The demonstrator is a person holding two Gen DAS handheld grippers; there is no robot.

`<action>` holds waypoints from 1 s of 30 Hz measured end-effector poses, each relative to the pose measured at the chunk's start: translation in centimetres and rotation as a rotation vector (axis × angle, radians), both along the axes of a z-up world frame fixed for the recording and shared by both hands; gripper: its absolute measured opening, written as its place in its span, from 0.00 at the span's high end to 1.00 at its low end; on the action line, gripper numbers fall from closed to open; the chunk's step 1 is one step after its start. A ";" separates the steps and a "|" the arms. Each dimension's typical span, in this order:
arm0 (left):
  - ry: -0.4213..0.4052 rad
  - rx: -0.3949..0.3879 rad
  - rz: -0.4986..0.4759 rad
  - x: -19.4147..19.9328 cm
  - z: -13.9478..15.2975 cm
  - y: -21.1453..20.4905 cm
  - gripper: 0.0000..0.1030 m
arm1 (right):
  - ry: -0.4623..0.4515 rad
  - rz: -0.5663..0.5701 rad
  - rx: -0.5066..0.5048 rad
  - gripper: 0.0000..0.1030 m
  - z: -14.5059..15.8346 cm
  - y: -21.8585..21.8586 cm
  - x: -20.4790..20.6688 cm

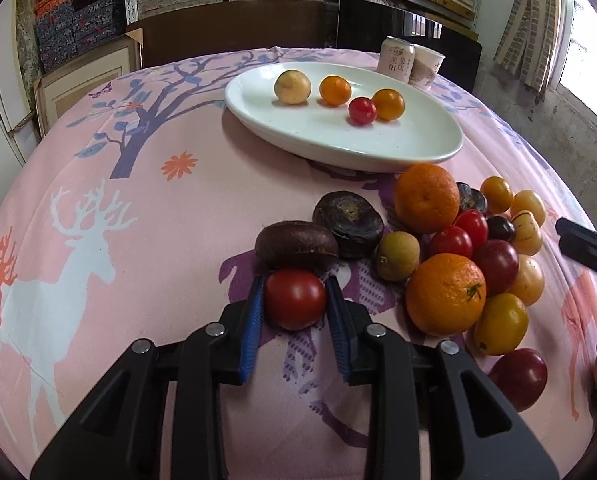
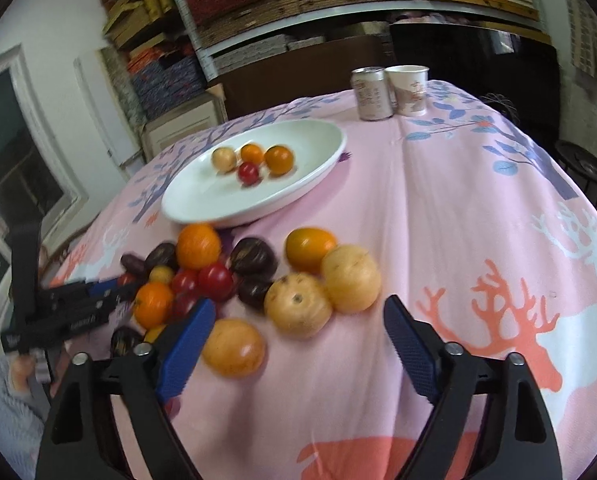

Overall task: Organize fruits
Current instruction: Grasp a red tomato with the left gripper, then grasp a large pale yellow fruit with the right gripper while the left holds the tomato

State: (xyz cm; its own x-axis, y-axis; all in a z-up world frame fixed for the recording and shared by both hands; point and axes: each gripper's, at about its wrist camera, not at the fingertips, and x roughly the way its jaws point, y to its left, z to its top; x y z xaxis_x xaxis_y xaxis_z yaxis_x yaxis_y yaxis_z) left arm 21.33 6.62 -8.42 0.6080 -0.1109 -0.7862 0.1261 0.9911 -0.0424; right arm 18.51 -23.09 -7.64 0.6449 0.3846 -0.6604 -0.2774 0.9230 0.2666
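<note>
— Left tongs [image 1: 294, 300] are clamped on a red tomato [image 1: 295, 298] lying on the counter [image 1: 158, 208]; right tongs [image 2: 298, 320] gape empty.
— Progress?
— Early, I'd judge: four fruits on the white plate [image 1: 378, 148], the heap [image 1: 470, 248] beside it remains.

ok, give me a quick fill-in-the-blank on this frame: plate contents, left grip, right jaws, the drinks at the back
1. The white plate holds ____ small fruits.
2. The left gripper is shut on a red ____.
3. The right gripper has its jaws ____, with nothing held between them.
4. At the far edge of the table, a paper cup stands beside a drink ____.

Missing words: four; tomato; open; can
</note>
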 end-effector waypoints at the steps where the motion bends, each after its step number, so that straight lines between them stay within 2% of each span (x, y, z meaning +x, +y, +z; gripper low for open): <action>1: -0.001 0.003 0.000 0.0 0.0 -0.1 0.71 | 0.003 0.026 -0.014 0.27 -0.1 0.5 -0.4; 6: -0.002 -0.010 0.004 0.0 0.1 -0.1 0.71 | 0.000 0.141 -0.097 0.33 -0.4 3.3 -1.9; 7: -0.002 -0.017 0.004 0.0 0.1 -0.1 0.71 | 0.021 0.148 -0.106 0.36 -0.7 3.5 -1.7; 9: -0.002 -0.024 0.004 -0.1 0.1 0.0 0.71 | 0.074 0.165 -0.112 0.50 -1.5 4.0 -0.9; 10: -0.001 -0.027 0.004 -0.1 0.1 0.0 0.71 | 0.089 0.178 -0.104 0.52 -1.8 4.2 -0.7; 16: -0.003 -0.037 0.004 -0.3 0.2 0.1 0.71 | 0.080 0.188 -0.140 0.53 -2.0 5.6 0.0; 18: -0.006 -0.045 0.006 -0.3 0.3 0.2 0.72 | 0.073 0.183 -0.148 0.57 -2.0 5.7 -0.1; 26: -0.052 -0.026 0.008 -1.9 1.1 -0.5 0.72 | 0.062 0.137 -0.038 0.58 -1.1 3.3 -0.4; 30: -0.094 -0.038 0.009 -3.1 2.2 -0.4 0.72 | 0.037 0.125 -0.017 0.58 -0.6 2.7 -0.9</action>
